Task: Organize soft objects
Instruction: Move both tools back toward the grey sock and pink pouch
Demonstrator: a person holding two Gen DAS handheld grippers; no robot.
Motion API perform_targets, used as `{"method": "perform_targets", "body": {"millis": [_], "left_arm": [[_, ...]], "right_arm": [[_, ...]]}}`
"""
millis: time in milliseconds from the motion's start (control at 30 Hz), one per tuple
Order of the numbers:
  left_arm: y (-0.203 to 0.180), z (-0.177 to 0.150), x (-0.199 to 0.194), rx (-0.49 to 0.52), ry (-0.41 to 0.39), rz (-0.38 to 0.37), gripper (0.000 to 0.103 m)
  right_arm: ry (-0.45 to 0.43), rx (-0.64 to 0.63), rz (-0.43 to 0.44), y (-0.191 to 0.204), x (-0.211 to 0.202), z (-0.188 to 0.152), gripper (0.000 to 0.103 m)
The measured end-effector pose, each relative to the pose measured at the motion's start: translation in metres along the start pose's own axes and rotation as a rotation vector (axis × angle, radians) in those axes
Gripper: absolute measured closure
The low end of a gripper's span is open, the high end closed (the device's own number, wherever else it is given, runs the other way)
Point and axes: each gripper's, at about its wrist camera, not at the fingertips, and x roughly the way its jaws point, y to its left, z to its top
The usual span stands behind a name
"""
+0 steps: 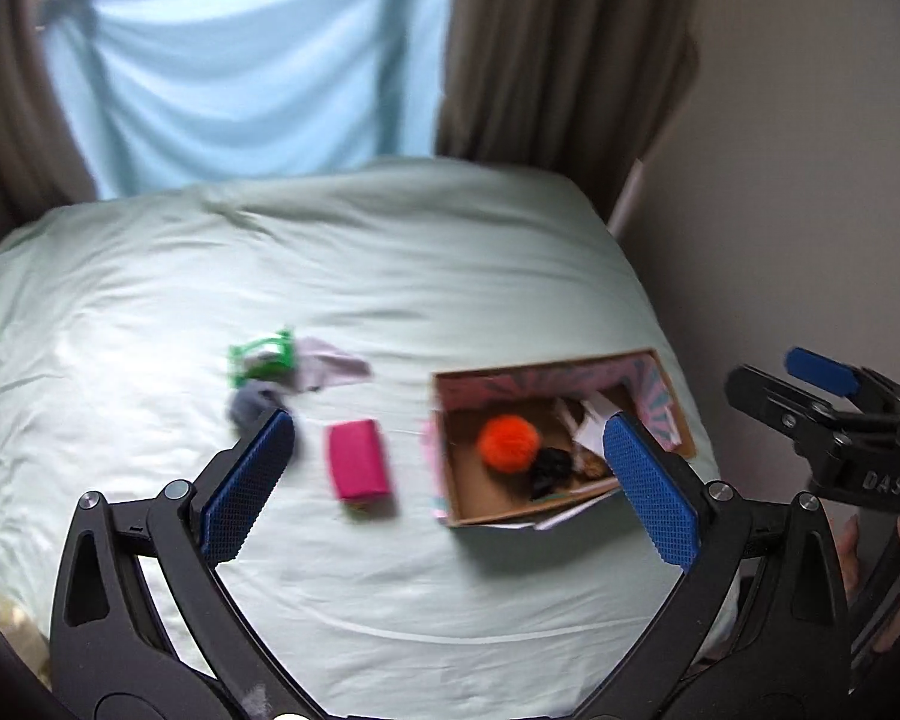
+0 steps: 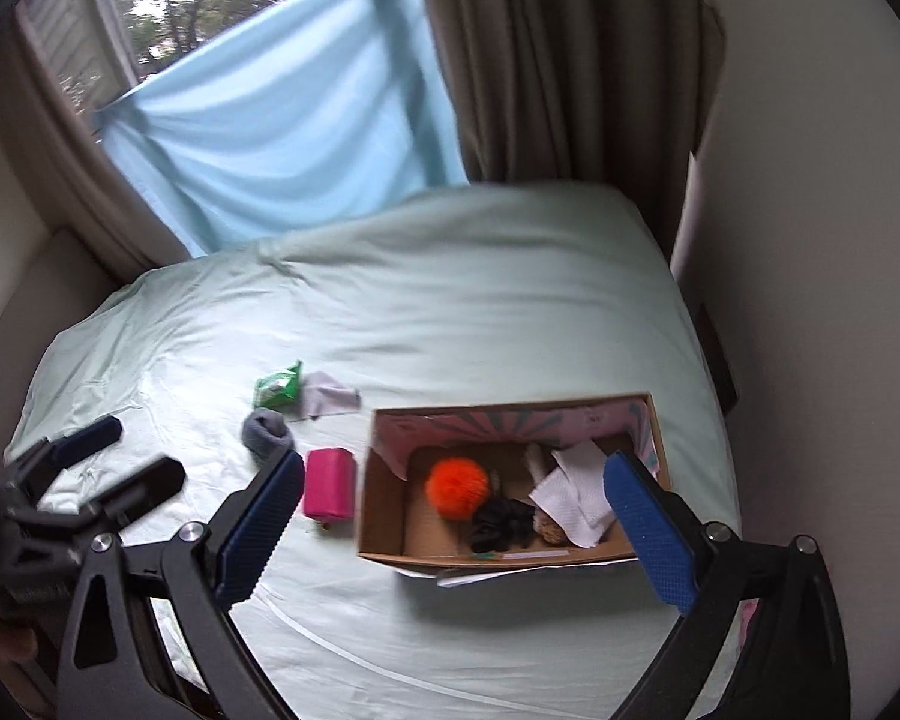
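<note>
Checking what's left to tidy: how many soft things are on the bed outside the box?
4: pink block beside the box, grey sock roll, green packet, pale cloth touching it.

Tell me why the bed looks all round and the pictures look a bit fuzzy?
Both wrist views use fisheye lenses, so the bed bulges and corners go black; left view is smeared around the pink block, right view blurs mostly near the window, where daylight glares.
</note>
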Motion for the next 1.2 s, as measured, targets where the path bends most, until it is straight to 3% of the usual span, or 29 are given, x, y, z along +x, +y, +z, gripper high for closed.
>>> {"method": "perform_targets", "body": {"millis": [267, 467, 667, 933, 1200], "left_arm": [[0.065, -0.029, -0.064, -0.023, -0.086, 0.104, 0.0], [0.112, -0.052, -0.09, -0.058, -0.092, 0.113, 0.0], [0.16, -0.06, -0.105, -0.03, -0.093, 0.096, 0.0], [0.212, -0.05, -0.093, 0.053, -0.069, 0.022, 0.0], [0.248, -0.028, -0.04, 0.134, 0.0, -0.083, 0.0]], "right_arm": [[-0.11, -0.04, -0.021, 0.059, -0.04, -0.024, 0.004], [-0.137, -0.051, -0.017, 0.105, -0.049, -0.04, 0.004], [-0.143, -0.046, -0.045, 0.153, -0.044, -0.05, 0.004], [-0.152, -0.021, -0.057, 0.205, -0.02, -0.058, 0.004], [-0.168, -0.068, -0.119, 0.244, 0.024, -0.06, 0.004]]}}
